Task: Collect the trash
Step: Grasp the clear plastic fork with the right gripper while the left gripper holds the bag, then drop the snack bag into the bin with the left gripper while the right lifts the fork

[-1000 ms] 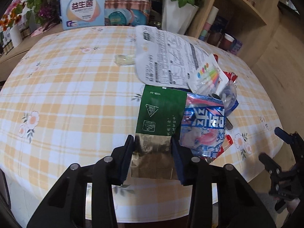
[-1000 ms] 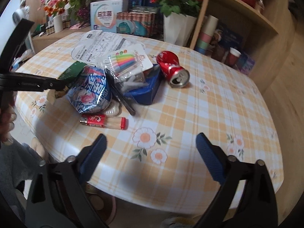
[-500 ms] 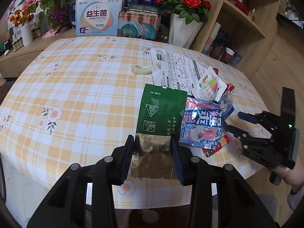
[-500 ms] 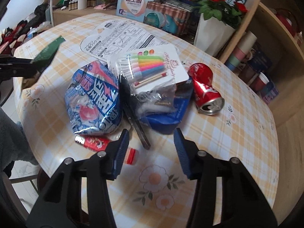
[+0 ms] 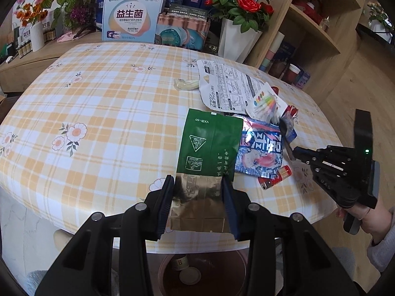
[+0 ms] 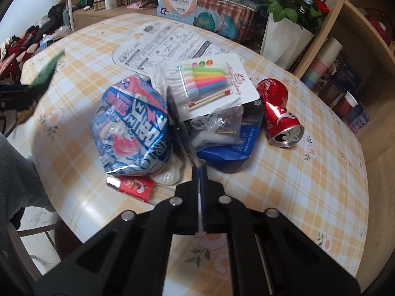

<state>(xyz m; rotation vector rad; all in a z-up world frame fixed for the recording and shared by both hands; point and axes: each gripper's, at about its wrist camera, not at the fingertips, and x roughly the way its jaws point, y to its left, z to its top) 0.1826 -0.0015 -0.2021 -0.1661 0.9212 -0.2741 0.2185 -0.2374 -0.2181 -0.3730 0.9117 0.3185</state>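
Observation:
My left gripper [image 5: 198,187] is shut on a green and gold tea packet [image 5: 209,148] and holds it above the table's near edge; the packet also shows at the left of the right wrist view [image 6: 47,71]. My right gripper [image 6: 199,172] is shut on the near end of a thin black strip [image 6: 179,123] that lies across the trash pile. The pile holds a blue and red snack bag [image 6: 133,125], a candle card [image 6: 207,83], a clear plastic bag [image 6: 217,123], a blue pouch [image 6: 237,145], a red lighter [image 6: 133,186] and a crushed red can [image 6: 279,116].
The round table has a yellow checked cloth [image 5: 98,123]. A printed sheet [image 5: 227,86] and a small pale wrapper [image 5: 185,83] lie farther back. Boxes, a rose vase [image 5: 237,39] and wooden shelves [image 5: 321,24] stand behind. A brown bin [image 5: 197,271] sits below the table edge.
My right gripper moved in to the pile and closed from wide open onto the black strip. My left gripper drew back and up with the green packet.

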